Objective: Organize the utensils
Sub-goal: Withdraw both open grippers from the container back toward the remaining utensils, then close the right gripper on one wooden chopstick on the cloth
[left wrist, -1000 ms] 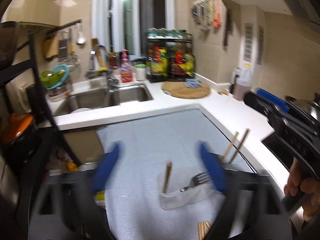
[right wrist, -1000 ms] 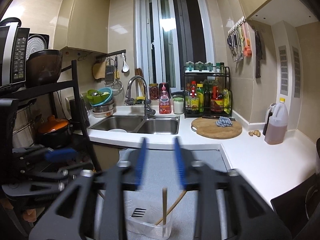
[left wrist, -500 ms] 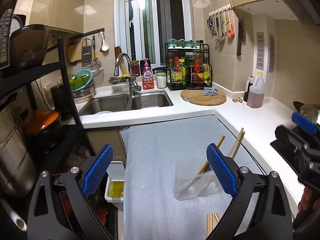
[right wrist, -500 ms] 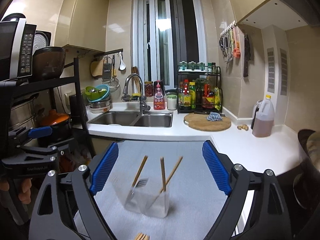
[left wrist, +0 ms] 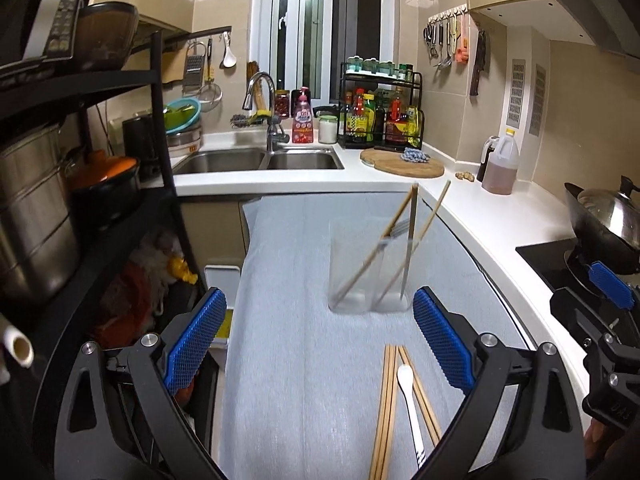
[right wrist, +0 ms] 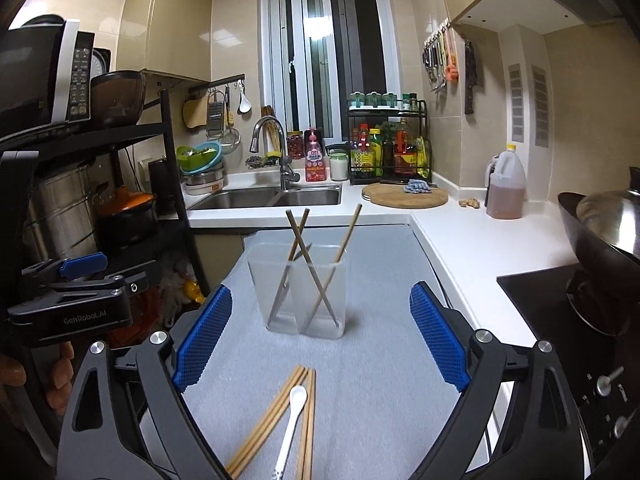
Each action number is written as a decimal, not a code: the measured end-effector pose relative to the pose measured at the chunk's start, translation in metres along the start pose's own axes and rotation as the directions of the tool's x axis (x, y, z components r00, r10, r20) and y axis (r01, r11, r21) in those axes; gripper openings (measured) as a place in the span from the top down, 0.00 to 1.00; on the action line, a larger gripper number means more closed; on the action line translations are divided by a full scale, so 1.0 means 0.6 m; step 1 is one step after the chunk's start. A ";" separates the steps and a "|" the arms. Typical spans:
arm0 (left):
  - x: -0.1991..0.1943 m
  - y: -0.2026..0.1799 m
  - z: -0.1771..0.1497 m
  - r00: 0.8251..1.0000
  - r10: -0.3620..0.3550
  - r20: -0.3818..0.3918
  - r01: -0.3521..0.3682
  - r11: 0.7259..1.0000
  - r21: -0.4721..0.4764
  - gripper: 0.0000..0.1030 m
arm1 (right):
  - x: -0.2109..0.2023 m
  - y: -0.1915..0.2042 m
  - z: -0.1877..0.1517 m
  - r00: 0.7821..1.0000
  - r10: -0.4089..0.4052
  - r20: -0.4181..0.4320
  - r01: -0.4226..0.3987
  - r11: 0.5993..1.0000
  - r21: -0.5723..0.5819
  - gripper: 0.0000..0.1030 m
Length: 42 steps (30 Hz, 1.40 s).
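Note:
A clear plastic utensil holder stands on the grey mat. It holds three wooden chopsticks and a metal fork. Nearer to me on the mat lie several loose chopsticks with a white spoon on top. My left gripper is open and empty, short of the holder. My right gripper is open and empty, also short of the holder.
A white counter wraps around the mat, with a double sink, a bottle rack, a round cutting board and an oil jug. A wok sits at right. A black shelf rack stands at left.
Both grippers have pulled back and risen from the holder. The right gripper opened from nearly shut to wide. The loose chopsticks and spoon have come into view.

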<state>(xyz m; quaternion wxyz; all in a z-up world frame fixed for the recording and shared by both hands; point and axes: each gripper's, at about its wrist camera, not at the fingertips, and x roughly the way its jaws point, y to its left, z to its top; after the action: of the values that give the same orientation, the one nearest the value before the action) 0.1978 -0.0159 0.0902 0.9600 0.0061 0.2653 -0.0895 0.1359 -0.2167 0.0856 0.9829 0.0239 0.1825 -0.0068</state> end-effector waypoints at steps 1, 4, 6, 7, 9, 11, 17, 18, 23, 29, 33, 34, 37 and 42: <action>-0.006 0.000 -0.013 1.000 0.000 -0.006 0.000 1.000 -0.007 0.11 | -0.009 0.001 -0.011 1.000 -0.002 -0.005 0.002 1.000 -0.004 0.13; -0.019 0.006 -0.051 1.000 0.002 -0.030 -0.002 0.999 -0.032 0.11 | -0.027 -0.001 -0.042 1.000 -0.008 -0.025 0.008 1.000 -0.001 0.13; -0.025 0.006 -0.075 0.999 0.003 -0.048 -0.005 0.999 -0.042 0.11 | -0.038 -0.005 -0.066 0.999 -0.007 -0.046 0.007 1.000 0.012 0.13; -0.027 0.006 -0.085 0.999 0.006 -0.053 -0.009 0.999 -0.044 0.11 | -0.042 -0.007 -0.078 0.998 -0.011 -0.057 0.012 1.000 0.015 0.13; -0.034 0.005 -0.106 0.998 0.016 -0.060 -0.019 0.999 -0.041 0.11 | -0.047 -0.009 -0.096 0.997 -0.020 -0.073 0.021 1.000 0.016 0.13; -0.040 0.002 -0.127 0.998 0.019 -0.067 -0.022 0.999 -0.034 0.11 | -0.054 -0.012 -0.116 0.996 -0.026 -0.088 0.028 0.999 0.023 0.13; -0.054 -0.001 -0.178 0.997 0.016 -0.079 -0.018 1.000 -0.024 0.11 | -0.063 -0.012 -0.166 0.991 -0.033 -0.132 0.036 0.999 0.024 0.13; -0.055 -0.001 -0.187 0.997 0.013 -0.082 -0.016 1.000 -0.025 0.11 | -0.064 -0.011 -0.172 0.990 -0.033 -0.137 0.036 0.999 0.021 0.13; -0.058 -0.003 -0.225 0.995 0.015 -0.099 -0.017 1.000 -0.023 0.11 | -0.067 -0.009 -0.203 0.987 -0.035 -0.159 0.036 0.999 0.004 0.13; -0.047 -0.004 -0.265 0.992 0.011 -0.127 -0.014 1.000 -0.026 0.11 | -0.056 -0.020 -0.242 0.981 -0.037 -0.190 0.037 0.999 -0.002 0.14; -0.035 -0.004 -0.288 0.987 0.017 -0.159 -0.021 0.999 -0.027 0.11 | -0.034 -0.027 -0.271 0.970 -0.009 -0.242 0.008 1.000 -0.005 0.36; -0.032 -0.003 -0.293 0.986 0.018 -0.165 -0.023 0.999 -0.028 0.11 | -0.027 -0.029 -0.278 0.966 0.008 -0.260 -0.008 1.000 0.001 0.46; -0.026 0.001 -0.302 0.984 0.022 -0.175 -0.028 0.999 -0.030 0.11 | -0.009 -0.032 -0.296 0.951 0.051 -0.306 -0.046 0.999 0.025 0.63; -0.016 0.008 -0.309 0.981 0.031 -0.191 -0.040 0.998 -0.045 0.11 | 0.010 -0.025 -0.314 0.939 0.068 -0.338 -0.066 0.998 0.016 0.68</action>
<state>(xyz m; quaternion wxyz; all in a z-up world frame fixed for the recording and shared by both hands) 0.0963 0.0017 -0.0645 0.9315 -0.0042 0.3579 -0.0649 0.0734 -0.2221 -0.0928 0.9366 0.0330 0.3475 0.0304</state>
